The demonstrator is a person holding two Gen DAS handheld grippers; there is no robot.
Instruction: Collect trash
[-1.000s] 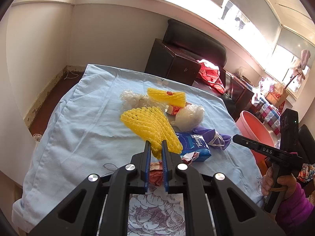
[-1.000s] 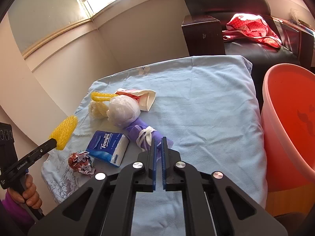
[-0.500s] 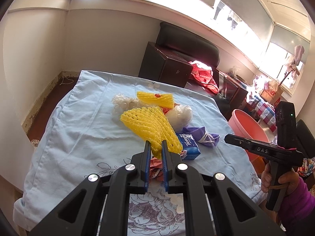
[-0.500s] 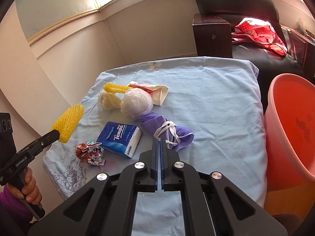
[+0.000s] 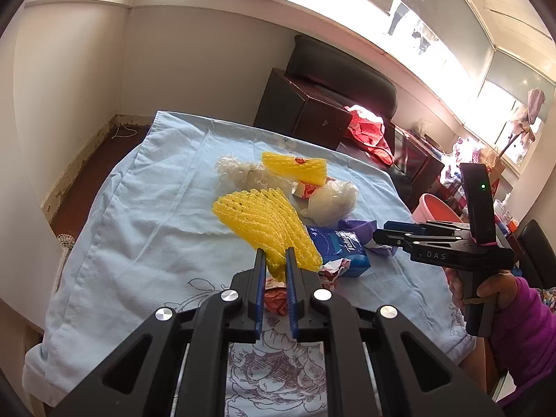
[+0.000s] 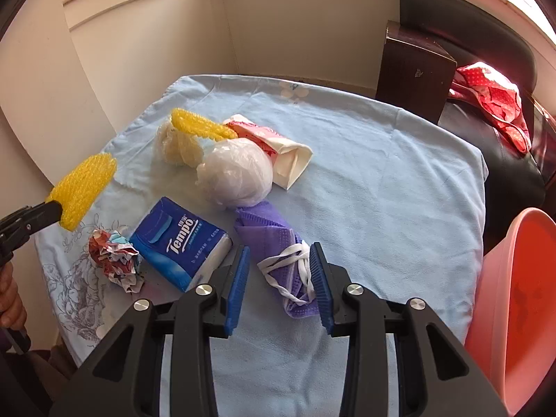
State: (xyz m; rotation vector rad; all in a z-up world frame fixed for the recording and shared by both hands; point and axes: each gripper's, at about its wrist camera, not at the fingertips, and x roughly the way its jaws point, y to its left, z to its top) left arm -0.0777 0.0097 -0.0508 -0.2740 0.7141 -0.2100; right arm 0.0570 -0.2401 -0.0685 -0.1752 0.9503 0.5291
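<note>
Purple face mask [image 6: 278, 243] on blue cloth [image 6: 382, 173], now between right gripper [image 6: 279, 260] fingers; jaws, closed half second ago, spread wide, straddling mask without gripping. Left gripper [image 5: 274, 260] still pinches yellow foam net [image 5: 264, 222], lifted above cloth. Right view alone shows crumpled wrapper [image 6: 113, 260] fully, orange basin [image 6: 521, 312] close up. Tissue pack [image 6: 184, 239] reads "Tempo". Right gripper body in left view marked "DAS".

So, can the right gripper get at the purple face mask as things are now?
Probably yes. The right gripper is open, and the purple face mask lies between its fingers on the blue cloth. Nothing covers the near end.
</note>
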